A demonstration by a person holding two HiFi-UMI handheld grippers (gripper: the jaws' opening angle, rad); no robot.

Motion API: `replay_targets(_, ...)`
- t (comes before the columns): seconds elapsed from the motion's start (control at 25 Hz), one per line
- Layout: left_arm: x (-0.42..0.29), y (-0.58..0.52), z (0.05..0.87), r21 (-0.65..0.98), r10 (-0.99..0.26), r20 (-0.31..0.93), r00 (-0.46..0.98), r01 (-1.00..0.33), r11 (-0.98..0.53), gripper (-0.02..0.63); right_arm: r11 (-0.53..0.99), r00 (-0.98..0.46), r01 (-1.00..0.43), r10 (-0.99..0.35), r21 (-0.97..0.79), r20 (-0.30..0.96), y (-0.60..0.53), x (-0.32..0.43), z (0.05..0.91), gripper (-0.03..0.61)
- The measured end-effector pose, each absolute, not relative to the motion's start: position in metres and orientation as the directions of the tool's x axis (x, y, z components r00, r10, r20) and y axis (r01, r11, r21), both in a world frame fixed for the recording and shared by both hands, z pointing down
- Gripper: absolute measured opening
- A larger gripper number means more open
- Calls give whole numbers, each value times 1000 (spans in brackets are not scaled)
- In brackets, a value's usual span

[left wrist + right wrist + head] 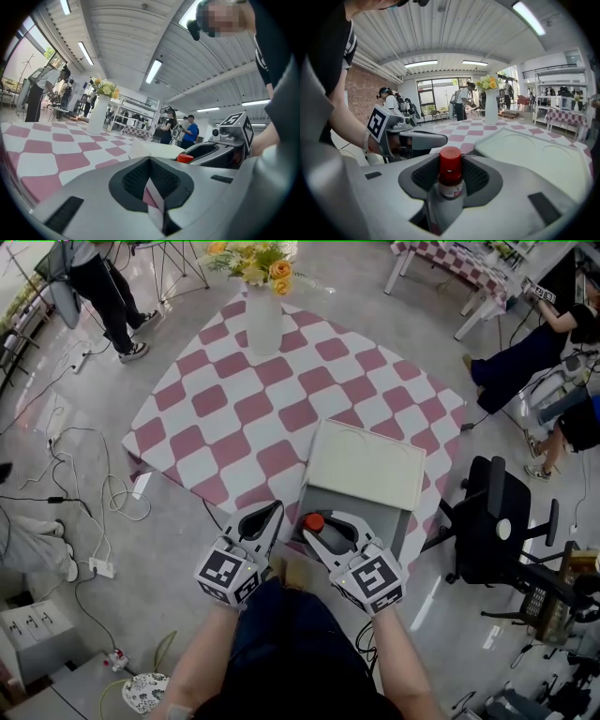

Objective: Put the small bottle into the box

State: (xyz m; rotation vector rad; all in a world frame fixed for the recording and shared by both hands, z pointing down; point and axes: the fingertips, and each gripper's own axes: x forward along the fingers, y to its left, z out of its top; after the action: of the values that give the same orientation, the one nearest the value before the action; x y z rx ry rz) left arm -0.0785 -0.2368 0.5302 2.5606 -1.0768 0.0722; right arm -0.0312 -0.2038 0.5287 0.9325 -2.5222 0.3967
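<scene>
The small bottle point(312, 521) has a red cap and a labelled body point(450, 176). My right gripper point(321, 531) is shut on it and holds it upright just above the near edge of the box point(380, 518). The box is grey and stands open at the near corner of the checked table point(234, 409), with its white lid point(367, 465) raised behind it. In the right gripper view the lid point(534, 154) lies right of the bottle. My left gripper point(262, 519) hangs just left of the right one, shut and holding nothing point(151, 161).
A white vase of flowers point(262, 310) stands at the table's far corner. A black office chair point(492, 521) is close on the right. Cables and a power strip point(98, 566) lie on the floor at left. People stand at the far left and right.
</scene>
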Motion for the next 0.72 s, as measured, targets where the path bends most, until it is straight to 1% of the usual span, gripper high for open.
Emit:
replay_targets(0.4,-75,-236,526,302,-672,181,718,-691,-657,9,728,-672,-677,-553,-107,492,-194,-24,532,147)
replay_targets(0.72,-78,-235,527,307,-675,183,715,-694,-651,9,730,-675,-676,-560,-99,480,-195,-26,529,147)
